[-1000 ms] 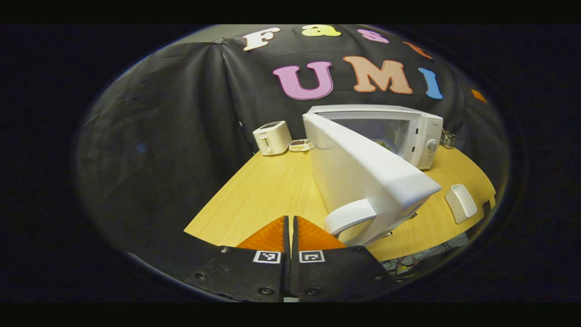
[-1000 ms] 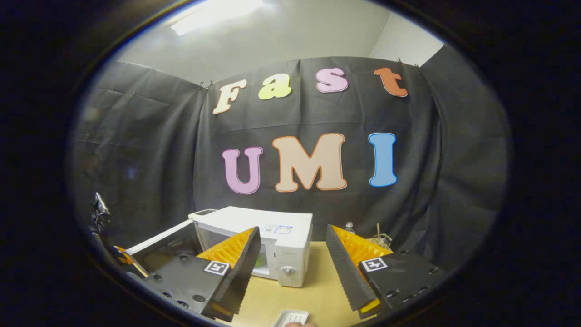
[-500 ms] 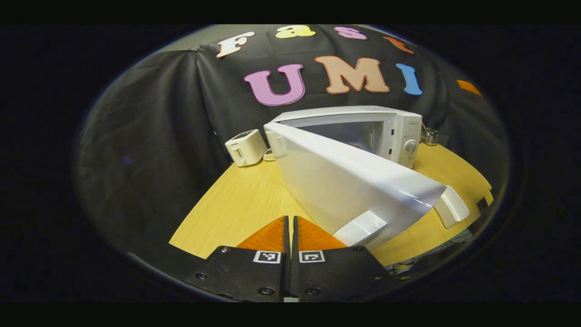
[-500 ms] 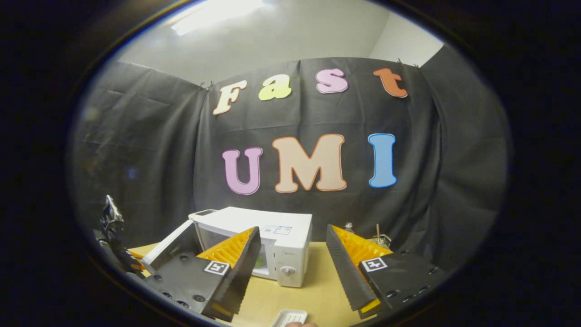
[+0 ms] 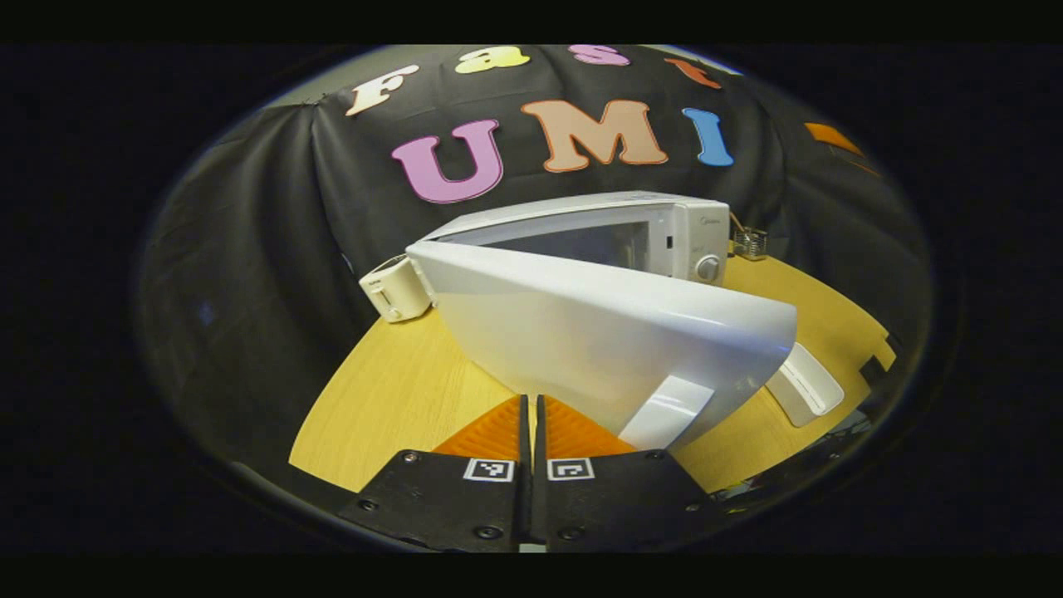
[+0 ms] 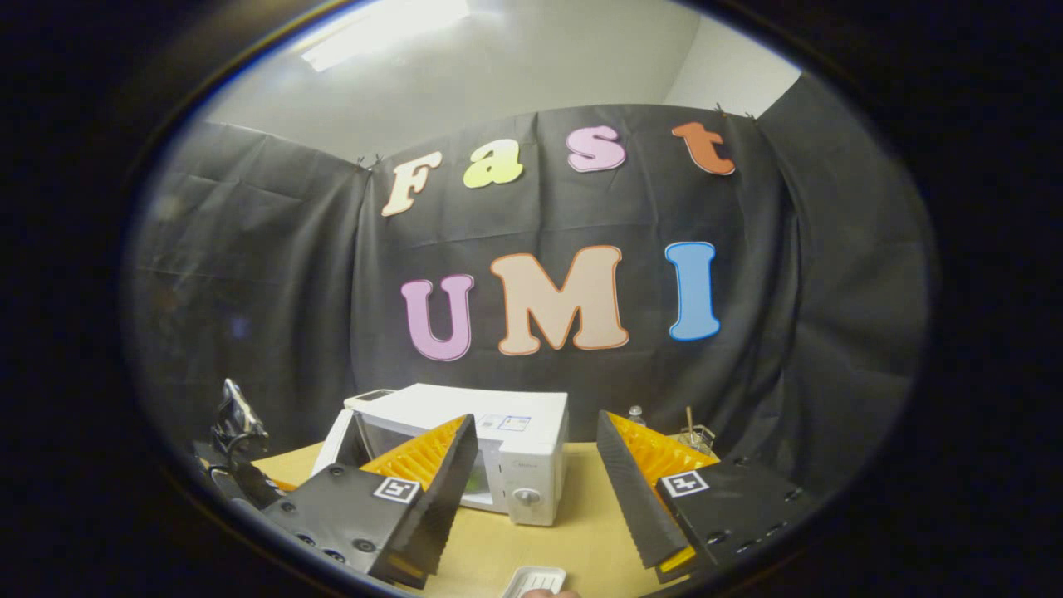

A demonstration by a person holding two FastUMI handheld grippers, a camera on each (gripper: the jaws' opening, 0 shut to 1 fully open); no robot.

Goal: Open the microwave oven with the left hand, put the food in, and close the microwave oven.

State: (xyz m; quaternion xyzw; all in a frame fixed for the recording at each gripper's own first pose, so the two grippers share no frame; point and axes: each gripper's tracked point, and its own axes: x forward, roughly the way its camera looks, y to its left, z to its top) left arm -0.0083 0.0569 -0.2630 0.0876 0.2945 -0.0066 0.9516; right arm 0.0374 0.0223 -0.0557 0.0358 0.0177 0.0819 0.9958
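Observation:
The white microwave (image 5: 693,232) stands at the back of the wooden table (image 5: 390,399), its door (image 5: 581,332) ajar and angled toward the cavity. My left gripper (image 5: 530,411) is shut with nothing between its fingers; its tips sit right at the door's outer face, left of the door handle (image 5: 664,411). In the right gripper view the microwave (image 6: 519,436) shows the door (image 6: 339,438) as a narrow strip on the left, and a greenish bit of food (image 6: 473,482) shows in the cavity. My right gripper (image 6: 531,490) hangs open and empty above the table.
A white toaster (image 5: 394,286) stands left of the microwave. A white tray (image 5: 801,386) lies on the table in front of it, also seen as tray (image 6: 533,580) below my right gripper. A small bottle (image 6: 636,414) and a wire holder (image 6: 696,433) stand to its right.
The microwave door has swung steadily toward the cavity, with my shut left gripper following its outer face. The right gripper stayed open and nearly still.

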